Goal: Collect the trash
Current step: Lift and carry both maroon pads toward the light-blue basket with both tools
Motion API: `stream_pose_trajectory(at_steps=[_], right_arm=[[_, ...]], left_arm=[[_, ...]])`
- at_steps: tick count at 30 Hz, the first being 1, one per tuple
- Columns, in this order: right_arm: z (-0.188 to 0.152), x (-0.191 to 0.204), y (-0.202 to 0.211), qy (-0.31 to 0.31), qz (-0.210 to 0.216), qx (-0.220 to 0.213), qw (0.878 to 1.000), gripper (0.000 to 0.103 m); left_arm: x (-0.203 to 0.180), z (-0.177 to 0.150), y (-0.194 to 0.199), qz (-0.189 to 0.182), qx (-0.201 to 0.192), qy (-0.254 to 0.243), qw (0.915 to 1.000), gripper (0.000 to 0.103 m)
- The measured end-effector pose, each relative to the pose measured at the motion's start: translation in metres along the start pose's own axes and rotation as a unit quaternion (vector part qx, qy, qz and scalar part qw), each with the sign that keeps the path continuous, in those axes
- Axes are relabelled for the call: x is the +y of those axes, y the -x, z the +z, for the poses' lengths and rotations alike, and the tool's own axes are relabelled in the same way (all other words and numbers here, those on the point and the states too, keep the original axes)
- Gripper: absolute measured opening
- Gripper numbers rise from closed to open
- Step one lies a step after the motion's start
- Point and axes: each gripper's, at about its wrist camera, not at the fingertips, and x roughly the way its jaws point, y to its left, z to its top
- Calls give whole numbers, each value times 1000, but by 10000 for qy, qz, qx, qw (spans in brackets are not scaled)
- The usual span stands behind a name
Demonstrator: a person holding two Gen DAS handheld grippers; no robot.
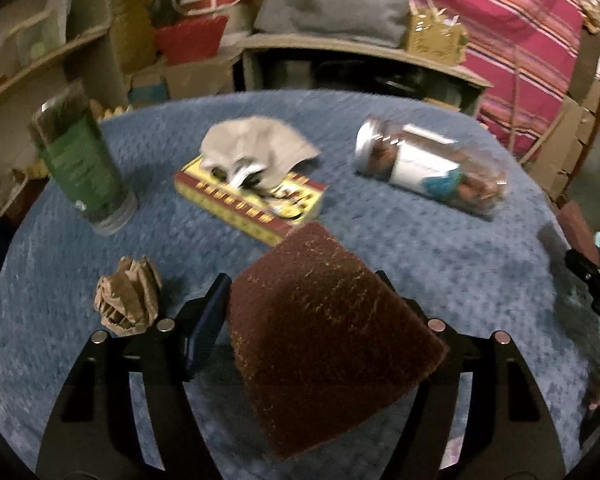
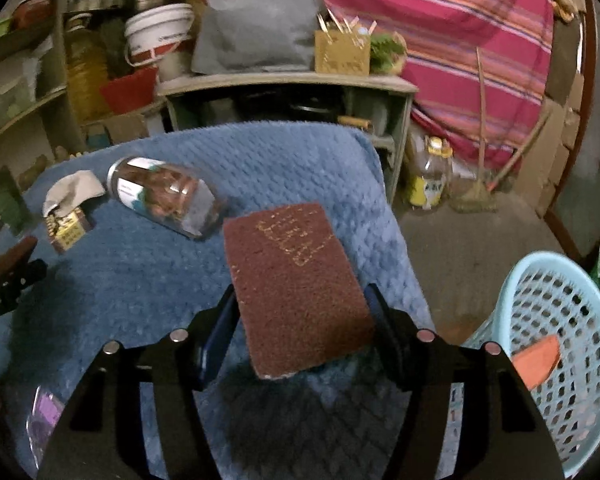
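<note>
My left gripper (image 1: 300, 286) is shut on a brown scouring pad (image 1: 324, 340) and holds it tilted above the blue cloth-covered table (image 1: 420, 260). My right gripper (image 2: 300, 300) is shut on a second brown scouring pad (image 2: 296, 288) with gold marks on top. It hangs over the table's right part and casts a shadow below. A crumpled brown paper ball (image 1: 128, 300) lies just left of the left gripper. A light blue mesh basket (image 2: 560, 312) stands on the floor to the right, with an orange piece (image 2: 538, 360) inside.
A yellow-red box (image 1: 252, 200) with a grey tissue (image 1: 256, 144) on it lies mid-table. A clear jar (image 1: 428, 164) lies on its side, and a green-labelled jar (image 1: 80, 160) stands far left. A purple wrapper (image 2: 46, 412) lies near the front edge. Cluttered shelves stand behind.
</note>
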Motion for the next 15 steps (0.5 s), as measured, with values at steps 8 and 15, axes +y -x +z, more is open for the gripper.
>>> stream_pose_trajectory(at_steps=[8,15], right_arm=[[0,-35,39,-144,39,-322,9994,63],[-5,-100,69,-430,-342,-452,9975,63]], left_arm=[[-42,5,33,-254,-391,-363,9983,69],[-105,11,62,-659,-653,-688,9933,69]])
